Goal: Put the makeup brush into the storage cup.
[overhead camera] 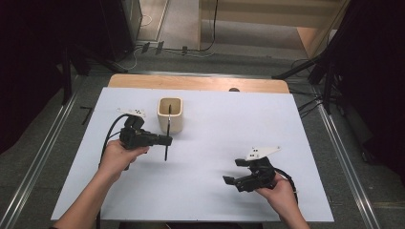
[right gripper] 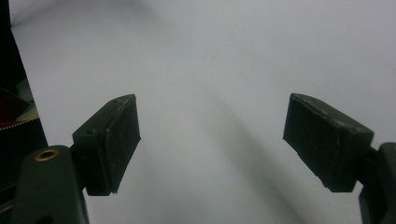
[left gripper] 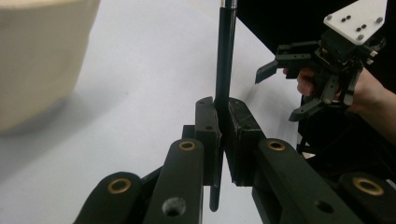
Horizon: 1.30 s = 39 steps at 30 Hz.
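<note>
Table [overhead camera: 200, 191]: cup [overhead camera: 170, 115] stands toward the far edge, left of centre. Pen [overhead camera: 167, 136] upright just in front of the cup, its upper end at the cup's near wall, clamped in left gripper [overhead camera: 165, 140], which sits to the pen's left. Right gripper [overhead camera: 235, 171] well apart, on the near right, jaws pointing left over bare table

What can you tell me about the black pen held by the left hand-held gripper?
The black pen is a slim, dark stick with a smooth, slightly glossy barrel, probably plastic. It stands roughly upright, clamped mid-length between the shut jaws of the left hand-held gripper, with one end poking out below them. In the high view it sits just in front of the cream pen holder, above the white table. Nothing else touches it.
</note>
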Available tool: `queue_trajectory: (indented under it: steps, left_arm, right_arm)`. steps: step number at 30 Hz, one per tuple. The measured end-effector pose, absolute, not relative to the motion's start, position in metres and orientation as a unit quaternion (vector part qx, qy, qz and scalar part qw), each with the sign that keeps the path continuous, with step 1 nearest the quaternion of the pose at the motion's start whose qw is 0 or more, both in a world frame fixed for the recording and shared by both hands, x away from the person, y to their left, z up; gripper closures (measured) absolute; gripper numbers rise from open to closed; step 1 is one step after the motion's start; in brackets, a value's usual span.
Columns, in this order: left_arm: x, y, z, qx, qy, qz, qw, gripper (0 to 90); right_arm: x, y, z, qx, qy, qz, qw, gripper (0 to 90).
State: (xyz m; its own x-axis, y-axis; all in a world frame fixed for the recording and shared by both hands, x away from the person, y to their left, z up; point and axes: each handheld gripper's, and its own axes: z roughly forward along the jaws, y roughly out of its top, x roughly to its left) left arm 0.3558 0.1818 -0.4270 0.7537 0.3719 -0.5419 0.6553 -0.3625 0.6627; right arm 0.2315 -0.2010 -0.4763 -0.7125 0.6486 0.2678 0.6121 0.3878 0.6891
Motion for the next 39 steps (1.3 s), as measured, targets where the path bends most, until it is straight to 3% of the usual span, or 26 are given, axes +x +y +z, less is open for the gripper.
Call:
queue_trajectory:
  steps: [39]
  left_arm:
    - [0.430,0.174,-0.377,0.805,0.324,-0.124,0.482,84.8]
  right_arm:
    - [0.230,-0.199,-0.475,0.378,0.832,0.406,0.024,19.8]
